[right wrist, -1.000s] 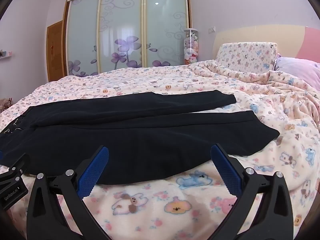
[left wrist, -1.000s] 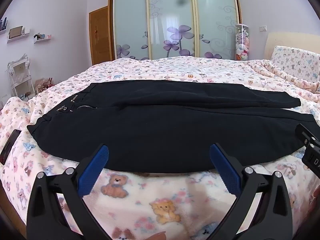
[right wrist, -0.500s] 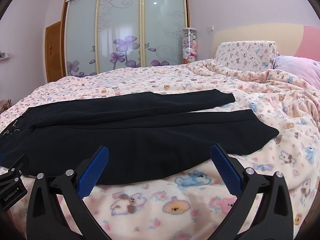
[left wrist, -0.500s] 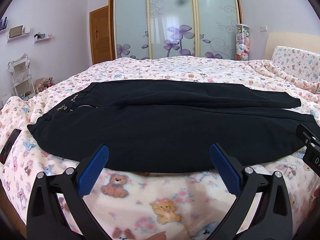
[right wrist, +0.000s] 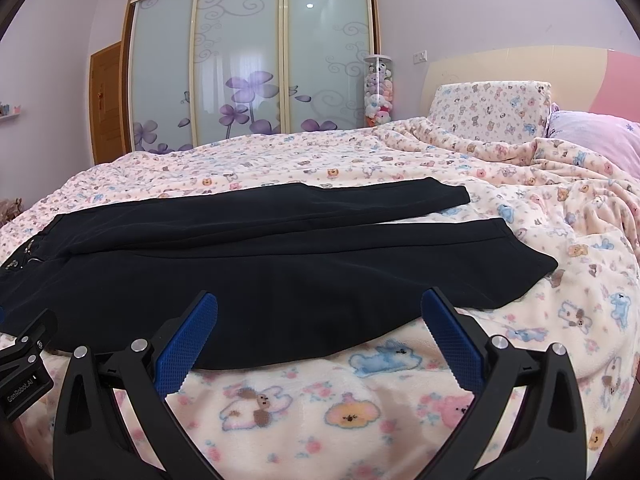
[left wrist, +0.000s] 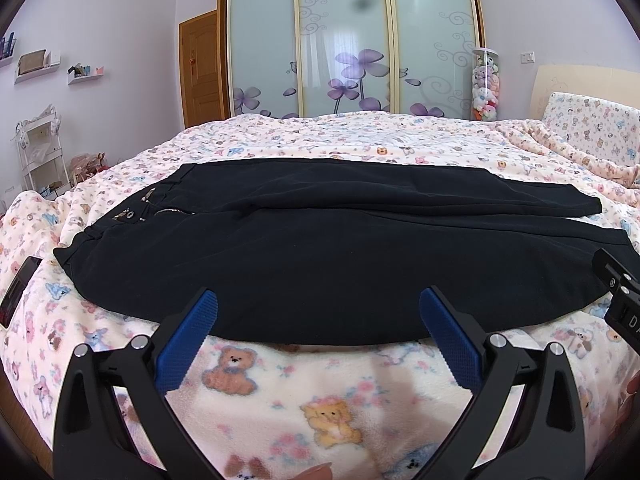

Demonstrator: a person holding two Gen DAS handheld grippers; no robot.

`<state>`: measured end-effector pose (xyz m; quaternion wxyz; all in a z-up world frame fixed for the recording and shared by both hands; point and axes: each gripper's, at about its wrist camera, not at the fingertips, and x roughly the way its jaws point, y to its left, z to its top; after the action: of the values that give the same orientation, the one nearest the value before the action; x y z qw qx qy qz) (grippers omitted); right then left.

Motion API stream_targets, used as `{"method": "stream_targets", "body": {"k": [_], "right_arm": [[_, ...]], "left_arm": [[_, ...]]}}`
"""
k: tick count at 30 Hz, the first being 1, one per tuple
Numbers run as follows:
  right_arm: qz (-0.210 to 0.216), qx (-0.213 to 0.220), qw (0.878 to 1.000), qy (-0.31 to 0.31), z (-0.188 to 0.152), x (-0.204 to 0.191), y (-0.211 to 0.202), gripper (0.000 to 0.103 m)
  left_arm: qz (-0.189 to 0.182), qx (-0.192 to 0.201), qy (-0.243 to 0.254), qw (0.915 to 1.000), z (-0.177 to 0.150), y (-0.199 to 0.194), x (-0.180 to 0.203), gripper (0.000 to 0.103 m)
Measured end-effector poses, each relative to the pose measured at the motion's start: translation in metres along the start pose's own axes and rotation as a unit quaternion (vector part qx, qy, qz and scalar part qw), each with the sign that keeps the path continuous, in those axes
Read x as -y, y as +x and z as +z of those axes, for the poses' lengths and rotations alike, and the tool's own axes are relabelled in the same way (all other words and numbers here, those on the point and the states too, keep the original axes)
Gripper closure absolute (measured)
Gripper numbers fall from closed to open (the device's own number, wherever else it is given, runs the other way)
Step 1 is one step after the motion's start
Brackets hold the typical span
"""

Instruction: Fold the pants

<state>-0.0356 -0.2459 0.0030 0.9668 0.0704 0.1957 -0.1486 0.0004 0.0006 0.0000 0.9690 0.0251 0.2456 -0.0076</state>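
Black pants [left wrist: 340,248] lie flat across the bed, waistband and zipper to the left, both legs running to the right. The far leg lies slightly apart from the near leg at the cuffs [right wrist: 460,196]. My left gripper [left wrist: 318,316] is open and empty, hovering just above the pants' near edge at the middle. My right gripper [right wrist: 319,316] is open and empty above the near leg's edge [right wrist: 280,280], left of the cuff. Each gripper's body shows at the edge of the other's view.
The bed is covered by a pink teddy-bear blanket [left wrist: 280,400]. A dark phone-like object [left wrist: 20,292] lies at the bed's left edge. Pillows [right wrist: 492,108] sit by the headboard at right. A sliding-door wardrobe [left wrist: 352,40] stands behind the bed.
Both grippers have shifted very slightly; the right view has drifted a little toward the pants' cuffs. The pants have not moved.
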Motion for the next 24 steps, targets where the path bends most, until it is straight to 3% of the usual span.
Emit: {"method": "stream_targets", "body": {"k": [24], "right_arm": [[0.000, -0.001, 1.000, 0.000, -0.0013, 0.0004, 0.0013, 0.001]], "left_arm": [[-0.001, -0.001, -0.001, 1.0000, 0.0001, 0.0002, -0.0003, 0.002]]}}
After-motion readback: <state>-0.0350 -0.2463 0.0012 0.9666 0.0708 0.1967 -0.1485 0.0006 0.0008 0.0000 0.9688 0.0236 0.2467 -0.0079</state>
